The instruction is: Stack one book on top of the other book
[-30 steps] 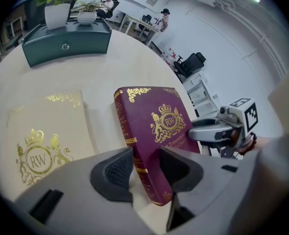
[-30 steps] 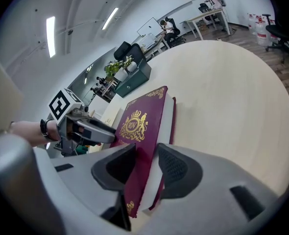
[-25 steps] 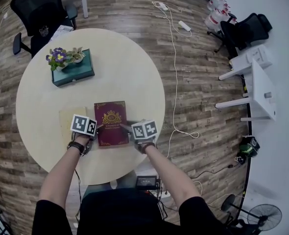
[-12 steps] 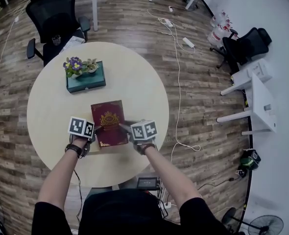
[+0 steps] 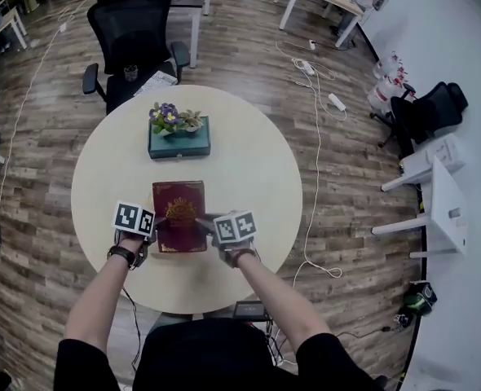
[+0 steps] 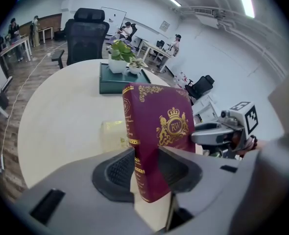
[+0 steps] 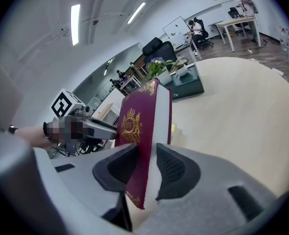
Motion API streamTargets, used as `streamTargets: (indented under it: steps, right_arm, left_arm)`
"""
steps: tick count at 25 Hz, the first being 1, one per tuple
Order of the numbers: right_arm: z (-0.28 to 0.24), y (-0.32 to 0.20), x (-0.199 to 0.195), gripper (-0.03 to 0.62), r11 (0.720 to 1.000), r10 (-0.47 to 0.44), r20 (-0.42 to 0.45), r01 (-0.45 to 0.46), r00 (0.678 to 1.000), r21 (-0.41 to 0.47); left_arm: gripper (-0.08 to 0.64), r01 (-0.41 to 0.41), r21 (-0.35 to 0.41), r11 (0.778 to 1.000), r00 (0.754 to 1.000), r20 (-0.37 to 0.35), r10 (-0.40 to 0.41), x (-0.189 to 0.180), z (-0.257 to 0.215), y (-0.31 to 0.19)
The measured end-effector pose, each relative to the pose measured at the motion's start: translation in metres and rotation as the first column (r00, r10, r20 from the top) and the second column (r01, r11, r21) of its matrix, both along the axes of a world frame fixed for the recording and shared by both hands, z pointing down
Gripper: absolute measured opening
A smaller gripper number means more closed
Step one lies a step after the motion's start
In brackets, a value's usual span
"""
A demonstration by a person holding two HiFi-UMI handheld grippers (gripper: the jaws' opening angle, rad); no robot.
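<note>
**Red book gripped from both sides above the table**

The red book (image 5: 179, 216) is held between the 2 grippers over the near part of the round table (image 5: 249, 153), its gold-crested cover facing up in the head view. Both gripper views show it raised off the tabletop.

The left gripper (image 5: 156, 226) grips the book's spine edge. Its 2 pads press on the front and back covers, and its jaws have just been closing with the book between them. The right gripper (image 5: 207, 222) grips the opposite, page-edge side, 1 pad on the cover and 1 on the back. Each gripper is carried in 1 hand, with the forearms reaching in from the bottom of the head view.

A pale book (image 6: 113, 133) lies flat on the table. In the left gripper view it shows just past the red book's spine, and below it. The head view does not show it clearly.

Farther across the table sits a teal box (image 5: 179, 145) with a small flowering plant (image 5: 171, 116) on top, well apart from the books. Beyond the table's far edge stands a black chair (image 5: 134, 31) on the wood floor (image 5: 53, 129).
</note>
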State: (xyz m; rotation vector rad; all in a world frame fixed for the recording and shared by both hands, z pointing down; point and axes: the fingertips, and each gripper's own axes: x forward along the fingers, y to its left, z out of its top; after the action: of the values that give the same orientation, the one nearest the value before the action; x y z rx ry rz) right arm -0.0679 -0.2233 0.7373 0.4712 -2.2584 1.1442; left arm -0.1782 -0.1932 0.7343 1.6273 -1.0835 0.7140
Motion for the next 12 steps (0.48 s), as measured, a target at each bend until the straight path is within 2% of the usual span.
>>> streamTargets:
  steps: [6, 12]
  right_arm:
    - [0.016, 0.024, -0.038, 0.109, 0.998, -0.033, -0.006, 0.032, 0.999, -0.046]
    - [0.035, 0.029, -0.051, 0.109, 0.997, -0.020, -0.034, 0.017, 0.999, -0.081]
  left_arm:
    - [0.140, 0.032, -0.026, 0.999, 0.999, 0.017, -0.032, -0.040, 0.012, 0.020]
    - [0.138, 0.035, -0.050, 0.998, 0.999, 0.000, -0.035, -0.052, 0.032, 0.025]
